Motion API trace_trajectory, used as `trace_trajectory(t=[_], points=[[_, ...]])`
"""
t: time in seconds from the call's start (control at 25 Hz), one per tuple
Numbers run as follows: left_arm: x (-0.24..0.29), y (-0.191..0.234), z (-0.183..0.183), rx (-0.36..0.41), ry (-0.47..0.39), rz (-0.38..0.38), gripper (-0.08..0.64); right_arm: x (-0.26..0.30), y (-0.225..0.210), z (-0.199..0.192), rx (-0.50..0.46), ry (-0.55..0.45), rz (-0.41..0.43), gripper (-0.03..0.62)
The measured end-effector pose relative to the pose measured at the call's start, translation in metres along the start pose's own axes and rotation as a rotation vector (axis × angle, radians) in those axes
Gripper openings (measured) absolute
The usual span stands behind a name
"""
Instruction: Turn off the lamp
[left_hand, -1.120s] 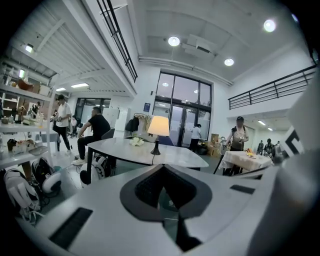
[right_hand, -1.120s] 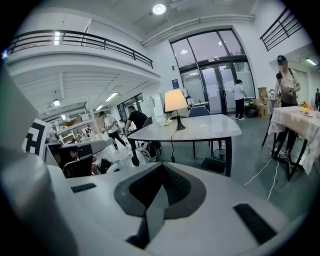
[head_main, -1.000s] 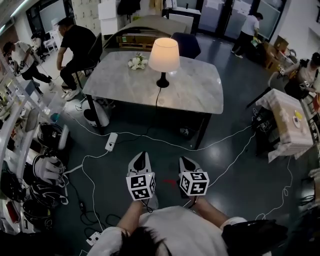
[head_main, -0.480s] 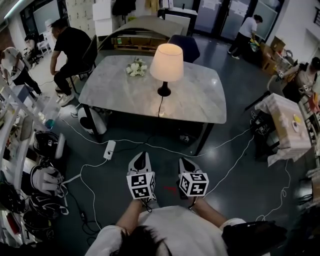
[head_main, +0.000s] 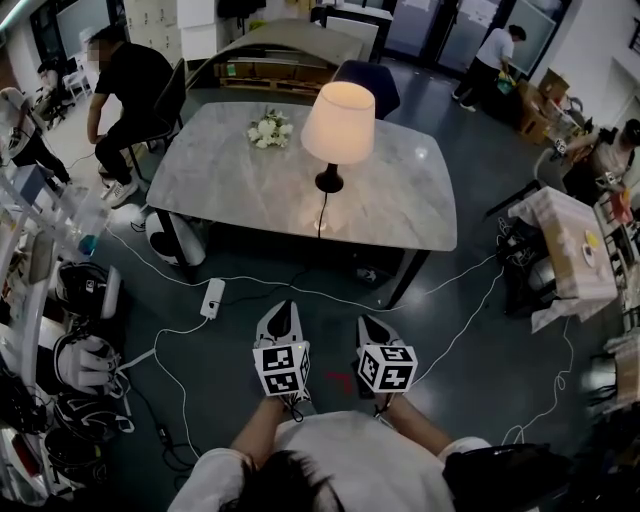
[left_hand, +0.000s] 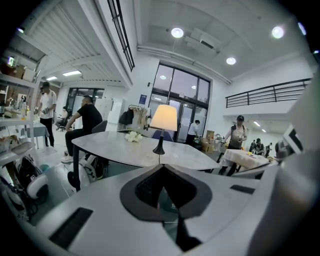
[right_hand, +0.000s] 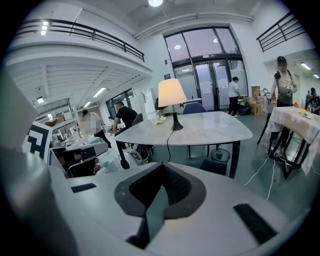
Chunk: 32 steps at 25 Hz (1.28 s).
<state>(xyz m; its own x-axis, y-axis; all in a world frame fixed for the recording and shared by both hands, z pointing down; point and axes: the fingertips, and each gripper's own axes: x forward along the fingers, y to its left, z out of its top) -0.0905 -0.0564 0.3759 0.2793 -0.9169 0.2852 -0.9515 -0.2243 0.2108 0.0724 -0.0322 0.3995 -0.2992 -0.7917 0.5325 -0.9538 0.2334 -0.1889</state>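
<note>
The lamp (head_main: 338, 120) is lit, with a cream shade and a black base, and stands on the grey marble table (head_main: 400, 200) ahead of me. Its black cord (head_main: 320, 215) hangs over the table's near edge. The lamp (left_hand: 164, 118) shows in the left gripper view, and the lamp (right_hand: 171, 92) in the right gripper view too. My left gripper (head_main: 283, 310) and right gripper (head_main: 372, 322) are side by side over the dark floor, well short of the table, pointing at it. The left gripper (left_hand: 162, 166) and right gripper (right_hand: 161, 164) have their tips together with nothing between them.
White flowers (head_main: 267, 129) lie on the table left of the lamp. A power strip (head_main: 211, 297) and white cables trail over the floor before the table. Shelves with helmets (head_main: 85, 290) line the left. A cloth-covered side table (head_main: 570, 250) stands right. A person in black (head_main: 125, 80) sits back left.
The table and lamp have drawn closer and sit slightly lower in the head view. Both grippers keep their place side by side and stay shut.
</note>
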Motion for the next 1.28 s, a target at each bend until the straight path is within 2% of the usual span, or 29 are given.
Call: trace_trajectory(t=[0.4, 0.88, 1.28], points=[[0.023, -0.007, -0.012, 0.031, 0.057, -0.013, 0.006, 0.012, -0.018, -0.008, 0.03, 0.04, -0.018, -0.002], [0.072, -0.015, -0.003, 0.049, 0.081, 0.034, 0.006, 0.065, -0.032, 0.018, -0.009, 0.087, 0.087, -0.002], [0.096, -0.006, -0.056, 0.027, 0.169, 0.06, 0.006, 0.091, -0.053, -0.008, 0.014, 0.141, 0.098, -0.002]])
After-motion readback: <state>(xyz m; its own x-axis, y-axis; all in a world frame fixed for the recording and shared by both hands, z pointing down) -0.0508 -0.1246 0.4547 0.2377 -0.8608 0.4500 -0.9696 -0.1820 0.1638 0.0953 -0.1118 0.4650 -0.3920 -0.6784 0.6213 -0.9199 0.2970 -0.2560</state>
